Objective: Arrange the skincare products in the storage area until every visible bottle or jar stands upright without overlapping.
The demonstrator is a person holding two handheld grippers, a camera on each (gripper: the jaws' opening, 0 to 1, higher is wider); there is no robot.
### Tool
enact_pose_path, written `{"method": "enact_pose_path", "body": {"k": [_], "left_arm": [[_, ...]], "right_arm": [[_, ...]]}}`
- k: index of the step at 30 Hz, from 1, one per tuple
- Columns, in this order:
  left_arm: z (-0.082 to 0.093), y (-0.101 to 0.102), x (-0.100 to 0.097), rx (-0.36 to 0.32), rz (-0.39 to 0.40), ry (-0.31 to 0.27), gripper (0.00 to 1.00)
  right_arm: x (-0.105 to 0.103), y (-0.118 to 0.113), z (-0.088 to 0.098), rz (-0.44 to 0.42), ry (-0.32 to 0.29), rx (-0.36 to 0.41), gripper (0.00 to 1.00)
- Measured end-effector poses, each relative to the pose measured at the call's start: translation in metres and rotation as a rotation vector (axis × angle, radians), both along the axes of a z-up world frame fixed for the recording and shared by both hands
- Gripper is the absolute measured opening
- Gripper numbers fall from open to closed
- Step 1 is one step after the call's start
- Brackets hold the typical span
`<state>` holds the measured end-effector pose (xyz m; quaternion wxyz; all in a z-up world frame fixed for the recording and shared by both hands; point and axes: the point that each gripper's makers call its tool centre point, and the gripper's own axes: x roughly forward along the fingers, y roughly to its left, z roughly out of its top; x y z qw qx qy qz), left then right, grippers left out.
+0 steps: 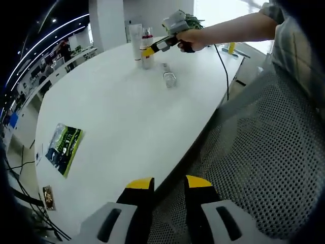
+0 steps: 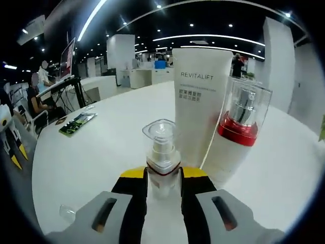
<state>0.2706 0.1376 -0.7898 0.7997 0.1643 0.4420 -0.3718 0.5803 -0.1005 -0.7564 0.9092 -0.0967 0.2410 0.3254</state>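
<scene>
Skincare products sit clustered at the far end of the white desk [image 1: 117,122] in the left gripper view: a tall white tube [image 1: 135,38], a red-collared pump bottle [image 1: 147,39] just beside it, and a small clear item [image 1: 169,79] lying apart, nearer the desk edge; can't tell what it is. Right gripper [image 1: 148,51] reaches in from the right, held by a person's hand [image 1: 192,39], its yellow tips at the base of the bottles. A cable [image 1: 223,66] trails from it across the desk.

Right gripper view: right gripper [image 2: 163,185] fingers [image 2: 136,185] pinch a small pump bottle [image 2: 162,157] with clear cap, upright between them. Just behind stands the white tube [image 2: 200,101] marked REVITALIFT, upright. To its right the red-collared pump bottle [image 2: 238,127] with clear cap, upright, touching or just beside the tube. A clear cap-like piece [image 2: 66,212] lies on the desk [image 2: 101,147] lower left. A green leaflet [image 2: 77,123] lies farther out.

Left gripper [image 1: 168,190] hangs off the desk edge over a mesh chair [image 1: 264,152], fingers [image 1: 139,195] spread, holding nothing. Green leaflet [image 1: 64,148] lies on the desk near the left side, and a small card [image 1: 49,197] by the edge.
</scene>
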Motion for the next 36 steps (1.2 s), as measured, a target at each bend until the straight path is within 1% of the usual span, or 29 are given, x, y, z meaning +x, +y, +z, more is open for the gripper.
{"method": "enact_pose_path", "body": {"k": [1, 2, 3, 5, 6, 7, 8, 10, 12, 13, 16, 18, 20, 25, 28, 29, 31, 33, 36], "left_arm": [[0.0, 0.0, 0.0, 0.002, -0.003, -0.002, 0.23], [-0.001, 0.0, 0.0, 0.008, -0.008, -0.004, 0.23], [-0.002, 0.001, -0.001, 0.017, -0.013, -0.004, 0.23], [-0.001, 0.0, -0.001, 0.016, -0.015, -0.006, 0.23], [-0.001, 0.0, -0.001, 0.013, -0.014, -0.009, 0.23], [-0.001, 0.0, -0.001, 0.014, -0.014, -0.009, 0.23], [-0.001, 0.0, -0.001, 0.016, -0.016, -0.008, 0.23], [-0.002, 0.0, -0.001, 0.018, -0.023, -0.009, 0.23], [-0.001, -0.001, -0.002, 0.01, -0.022, -0.004, 0.23], [0.0, -0.002, -0.002, -0.003, -0.016, 0.002, 0.24], [-0.001, -0.002, -0.002, 0.003, -0.021, -0.002, 0.24], [-0.001, -0.002, -0.002, 0.008, -0.023, -0.003, 0.24], [0.0, -0.002, -0.002, 0.007, -0.023, -0.006, 0.24], [-0.001, -0.002, -0.002, 0.014, -0.029, -0.014, 0.24], [0.0, -0.002, -0.001, 0.017, -0.031, -0.017, 0.24], [0.0, -0.001, -0.001, 0.018, -0.031, -0.018, 0.23], [-0.001, -0.001, -0.001, 0.021, -0.033, -0.018, 0.23], [-0.001, -0.001, -0.002, 0.022, -0.035, -0.017, 0.23], [-0.002, -0.001, -0.002, 0.024, -0.037, -0.015, 0.23]], "right_arm": [[0.0, -0.001, -0.001, -0.005, 0.001, -0.004, 0.3], [0.0, -0.001, -0.002, -0.014, 0.007, 0.001, 0.31], [-0.001, -0.002, -0.004, -0.03, 0.024, 0.015, 0.32], [-0.004, -0.007, -0.011, -0.08, 0.067, 0.011, 0.31], [-0.006, -0.008, -0.013, -0.106, 0.093, 0.023, 0.31], [-0.006, -0.006, -0.013, -0.136, 0.11, 0.056, 0.31], [-0.005, -0.005, -0.013, -0.152, 0.11, 0.068, 0.31], [-0.005, -0.004, -0.015, -0.197, 0.124, 0.064, 0.31], [-0.006, -0.01, -0.024, -0.264, 0.173, 0.037, 0.31], [-0.003, -0.013, -0.022, -0.305, 0.16, 0.031, 0.3], [0.0, -0.01, -0.015, -0.365, 0.153, 0.098, 0.25], [0.001, -0.012, -0.012, -0.367, 0.122, 0.059, 0.21], [0.001, -0.01, -0.01, -0.364, 0.115, 0.061, 0.2], [0.004, -0.014, -0.012, -0.349, 0.104, 0.028, 0.17], [0.004, -0.016, -0.015, -0.345, 0.112, 0.014, 0.17], [0.003, -0.016, -0.015, -0.345, 0.113, 0.015, 0.18], [0.003, -0.014, -0.017, -0.346, 0.126, 0.035, 0.22], [0.004, -0.011, -0.016, -0.342, 0.117, 0.032, 0.26], [0.008, -0.007, -0.012, -0.34, 0.098, 0.027, 0.27]]}}
